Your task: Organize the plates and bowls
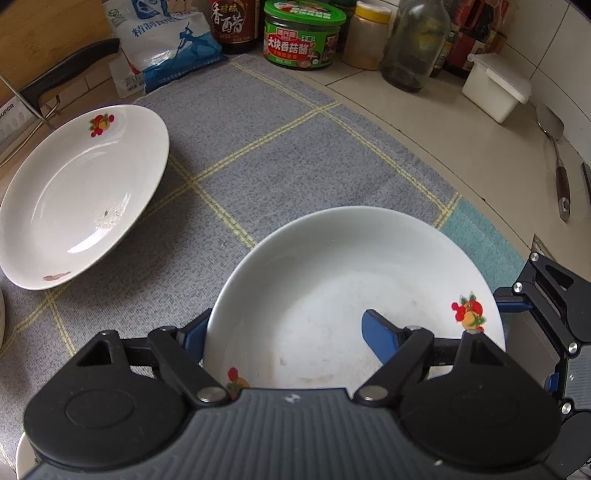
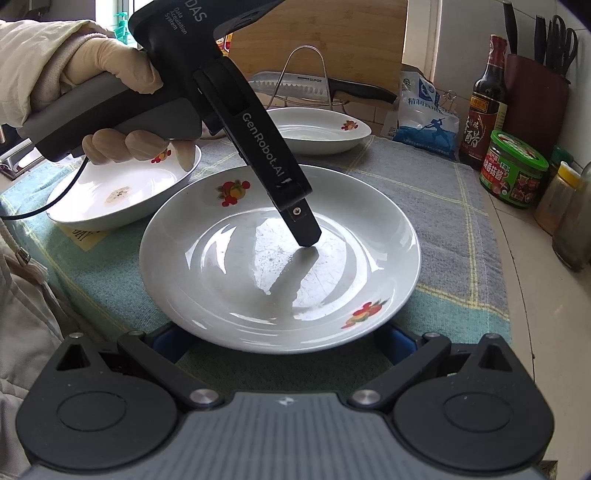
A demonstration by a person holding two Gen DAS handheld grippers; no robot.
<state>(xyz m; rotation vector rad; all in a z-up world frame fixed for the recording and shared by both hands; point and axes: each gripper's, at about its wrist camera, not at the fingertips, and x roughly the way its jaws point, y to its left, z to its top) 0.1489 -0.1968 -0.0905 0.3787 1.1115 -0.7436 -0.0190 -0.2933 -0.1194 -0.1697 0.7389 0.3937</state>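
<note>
Lying on a checked cloth (image 2: 443, 229) over the counter: empty near plate (image 2: 258, 266), left gripper (image 1: 284, 332) clamping its rim; right gripper (image 2: 280, 343) waiting apart at the cloth's near edge.

Grey checked cloth (image 1: 280, 155) covers the counter, a teal band at its edge. Along the back: white-and-blue bag (image 1: 166, 44), dark vinegar bottle (image 1: 234, 24), green-lidded jar (image 1: 301, 35), yellow-capped spice jar (image 1: 367, 35), clear glass bottle (image 1: 415, 44). White lidded box (image 1: 496, 86) near the tiled wall; metal spatula (image 1: 554, 147) beside it. Knife (image 2: 317, 86) lies across a wire rack (image 2: 314, 74), cutting board (image 2: 321, 37) behind.
</note>
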